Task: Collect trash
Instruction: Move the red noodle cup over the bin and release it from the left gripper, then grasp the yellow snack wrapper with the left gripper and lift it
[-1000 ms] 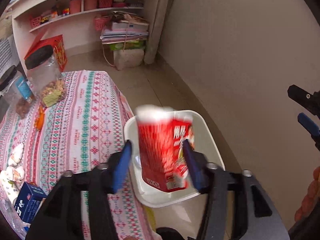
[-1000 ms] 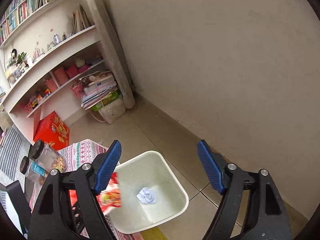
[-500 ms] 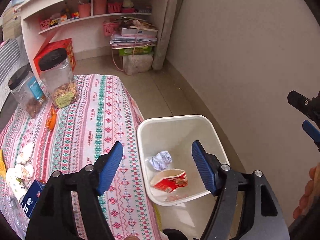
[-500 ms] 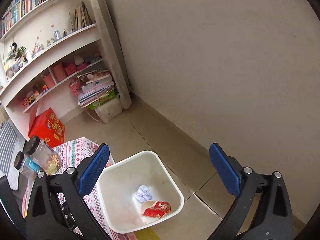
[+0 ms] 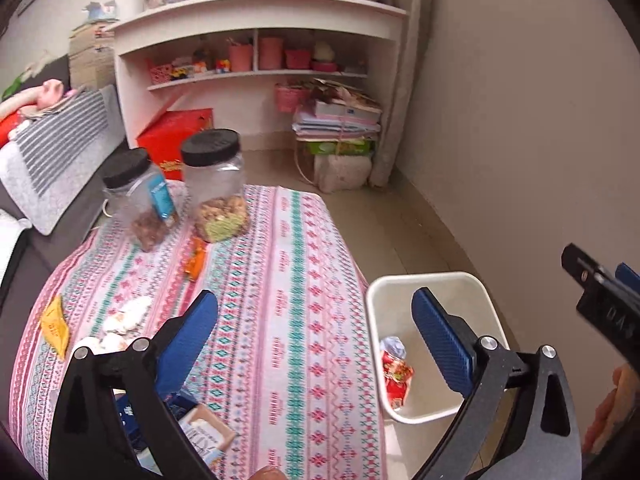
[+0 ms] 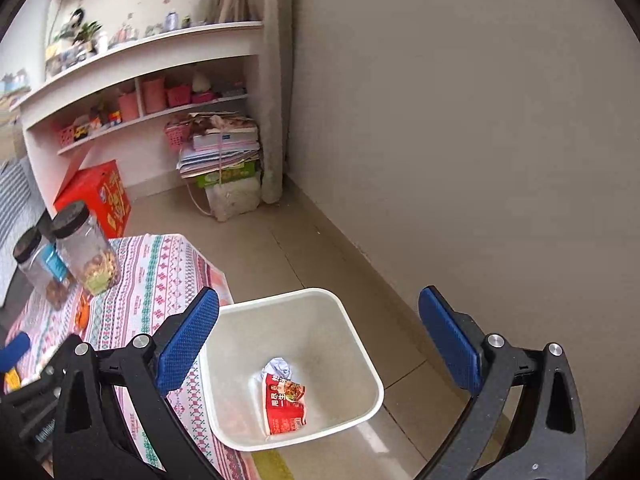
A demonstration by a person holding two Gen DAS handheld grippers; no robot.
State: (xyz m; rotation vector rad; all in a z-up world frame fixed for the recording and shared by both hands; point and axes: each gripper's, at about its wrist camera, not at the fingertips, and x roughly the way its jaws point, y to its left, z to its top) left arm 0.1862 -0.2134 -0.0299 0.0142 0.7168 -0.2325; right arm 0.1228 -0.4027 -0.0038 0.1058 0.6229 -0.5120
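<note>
A white bin (image 5: 492,308) (image 6: 360,344) stands on the floor beside the table. A red carton (image 6: 285,404) (image 5: 396,378) and a crumpled white paper ball (image 6: 277,366) (image 5: 392,346) lie in it. My left gripper (image 5: 314,332) is open and empty over the table's right edge. My right gripper (image 6: 318,332) is open and empty above the bin; part of it shows in the left wrist view (image 5: 608,300). On the patterned tablecloth (image 5: 280,280) lie an orange wrapper (image 5: 195,262), a yellow packet (image 5: 54,326), white crumpled scraps (image 5: 124,316) and a blue box (image 5: 168,412).
Two black-lidded clear jars (image 5: 216,188) (image 5: 136,200) stand at the table's far end. A red box (image 5: 176,136), a stack of books (image 5: 340,120) and white shelves (image 5: 256,32) are beyond. A beige wall (image 6: 480,120) runs along the right. A striped cushion (image 5: 56,148) lies left.
The left gripper opened and let the red carton drop into the bin, then swung left over the table. The right gripper stayed open above the bin.
</note>
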